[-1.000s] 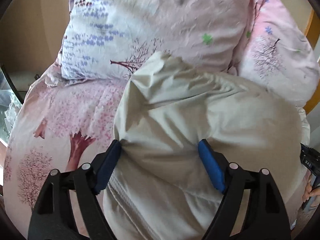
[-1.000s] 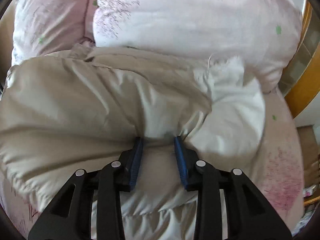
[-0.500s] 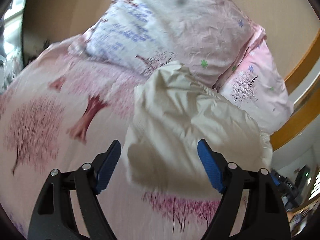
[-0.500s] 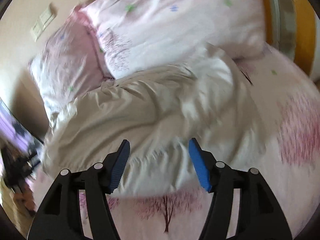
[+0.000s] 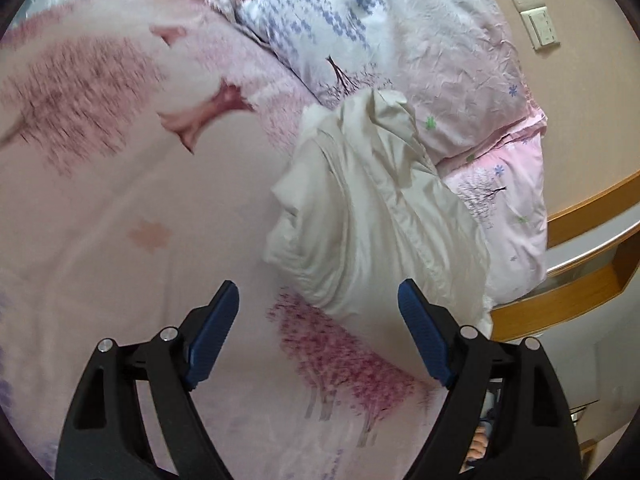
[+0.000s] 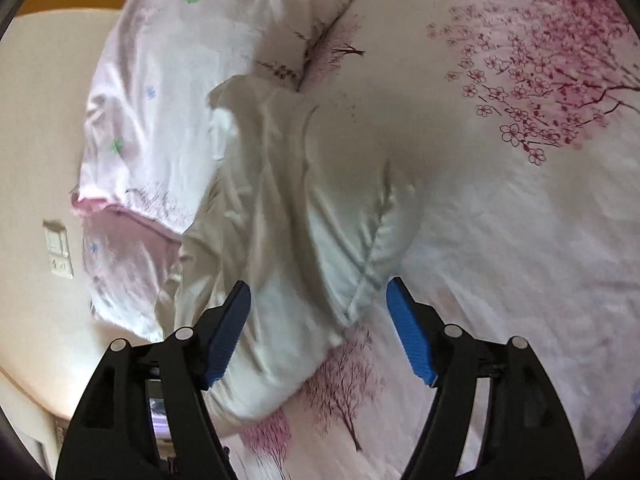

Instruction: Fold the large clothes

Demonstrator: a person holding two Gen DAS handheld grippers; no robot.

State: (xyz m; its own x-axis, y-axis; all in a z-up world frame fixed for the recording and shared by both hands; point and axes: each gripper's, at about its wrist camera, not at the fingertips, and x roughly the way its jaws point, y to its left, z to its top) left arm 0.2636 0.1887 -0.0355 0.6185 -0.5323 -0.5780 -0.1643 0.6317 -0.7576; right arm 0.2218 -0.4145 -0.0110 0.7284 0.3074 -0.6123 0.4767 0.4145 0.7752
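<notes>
A cream padded garment (image 5: 372,216) lies bundled in a folded heap on the pink blossom-print bed sheet (image 5: 120,208), up against the pillows. It also shows in the right wrist view (image 6: 304,216). My left gripper (image 5: 318,300) is open and empty, held above the sheet just short of the garment's near edge. My right gripper (image 6: 318,300) is open and empty, hovering over the garment's near end without touching it.
Two floral pillows (image 5: 400,40) (image 5: 508,208) lie behind the garment. A wooden bed frame (image 5: 580,292) runs along the right. Wall sockets (image 5: 536,12) are on the beige wall. Open bed sheet (image 6: 520,200) spreads to the right of the garment.
Both grippers let go of the garment, opened wide and pulled back and up. The garment now rests on the bed by the pillows.
</notes>
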